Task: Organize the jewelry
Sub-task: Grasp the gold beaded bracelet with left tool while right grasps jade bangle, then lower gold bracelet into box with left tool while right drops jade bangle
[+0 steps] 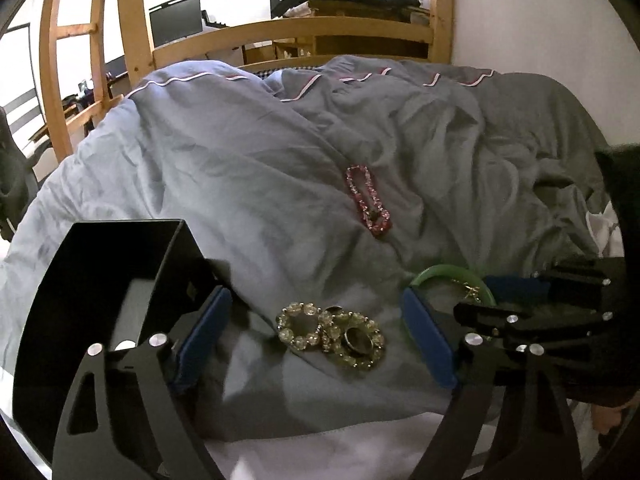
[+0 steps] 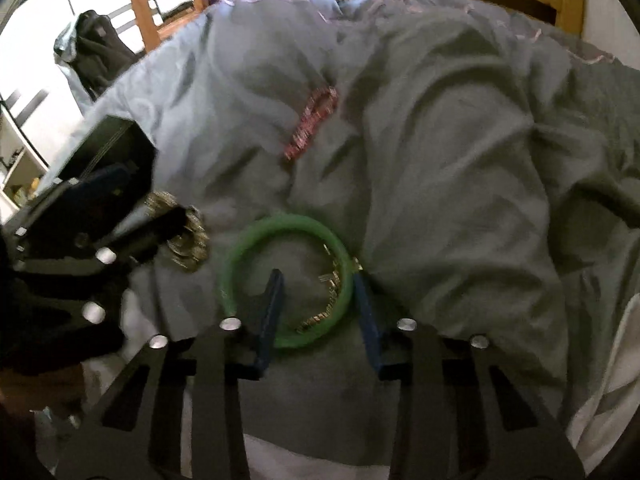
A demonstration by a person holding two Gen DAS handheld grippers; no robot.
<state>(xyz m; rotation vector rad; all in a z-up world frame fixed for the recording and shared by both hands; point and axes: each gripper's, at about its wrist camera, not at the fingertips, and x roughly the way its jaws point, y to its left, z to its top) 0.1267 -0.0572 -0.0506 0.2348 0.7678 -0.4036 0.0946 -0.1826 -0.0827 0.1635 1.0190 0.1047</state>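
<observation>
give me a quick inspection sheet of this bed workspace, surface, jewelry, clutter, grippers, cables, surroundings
surface: rumpled grey-blue duvet.
job's things: pink beaded bracelet apart, farther up the bed; clear beaded bracelets piled together with a ring; green bangle with a gold chain inside it; black box, open, at the left.
clutter: nothing seen.
grippers: left gripper open, fingers either side of the clear bracelets; right gripper astride the bangle's right side, one finger inside the ring, one outside, contact not clear.
cables: nothing seen.
surroundings: wooden bed frame, monitor, dark clothes on a desk beyond.
</observation>
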